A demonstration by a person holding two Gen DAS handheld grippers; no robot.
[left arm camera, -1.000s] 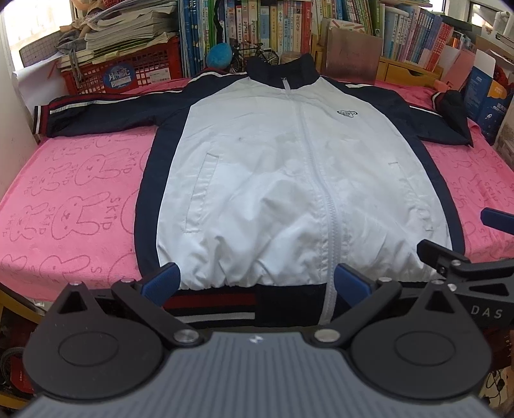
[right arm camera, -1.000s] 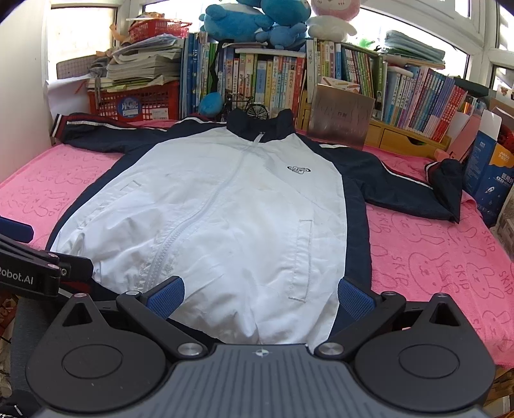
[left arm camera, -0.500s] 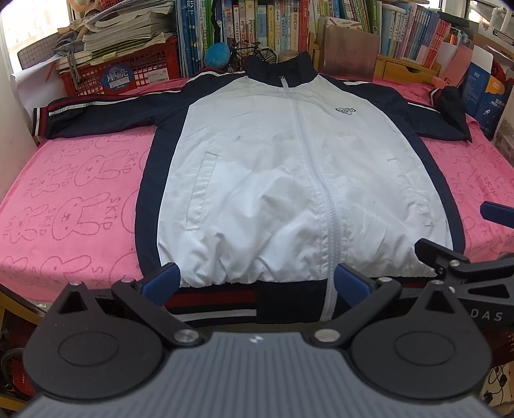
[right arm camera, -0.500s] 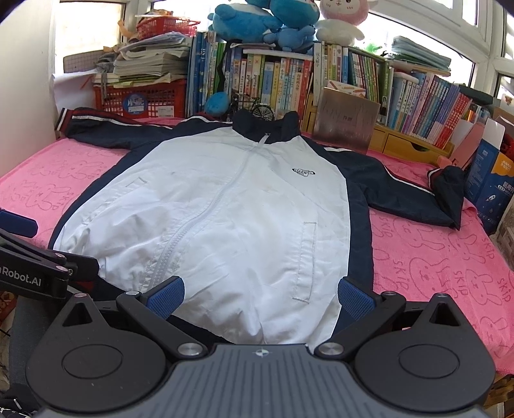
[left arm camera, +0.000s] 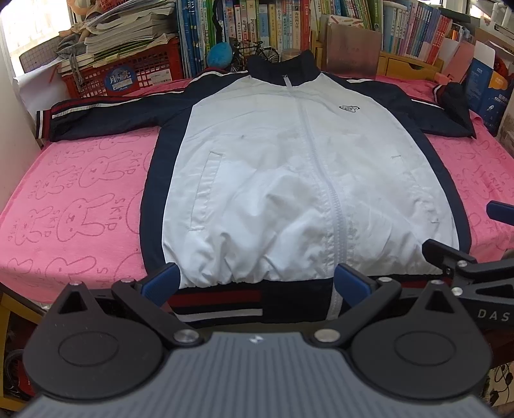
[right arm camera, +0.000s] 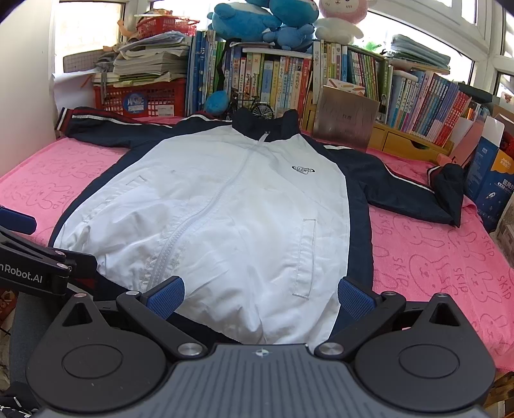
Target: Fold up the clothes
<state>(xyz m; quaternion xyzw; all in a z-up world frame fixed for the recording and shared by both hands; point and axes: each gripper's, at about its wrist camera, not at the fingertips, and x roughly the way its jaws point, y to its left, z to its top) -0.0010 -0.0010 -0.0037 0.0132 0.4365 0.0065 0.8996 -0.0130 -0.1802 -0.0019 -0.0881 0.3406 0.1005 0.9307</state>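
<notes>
A white and navy zip jacket (left arm camera: 289, 180) lies flat, front up, on a pink towel-covered table (left arm camera: 74, 205), collar at the far side, both sleeves spread out. Its striped hem (left arm camera: 218, 304) hangs at the near edge. The jacket also shows in the right wrist view (right arm camera: 231, 218). My left gripper (left arm camera: 257, 284) is open and empty, just before the hem, left of the zip. My right gripper (right arm camera: 260, 295) is open and empty over the hem's right half. Each gripper shows at the edge of the other's view.
Books line the far side (right arm camera: 289, 80), with a red basket of papers (left arm camera: 128, 74) at the far left, plush toys (right arm camera: 266, 19) on top, a small model bicycle (left arm camera: 253, 53) behind the collar, and a blue box (right arm camera: 491, 180) at the far right by the right cuff.
Both views have drawn back and tilted up slightly, so the jacket sits a little lower in frame. Both grippers stay open; the jacket has not moved.
</notes>
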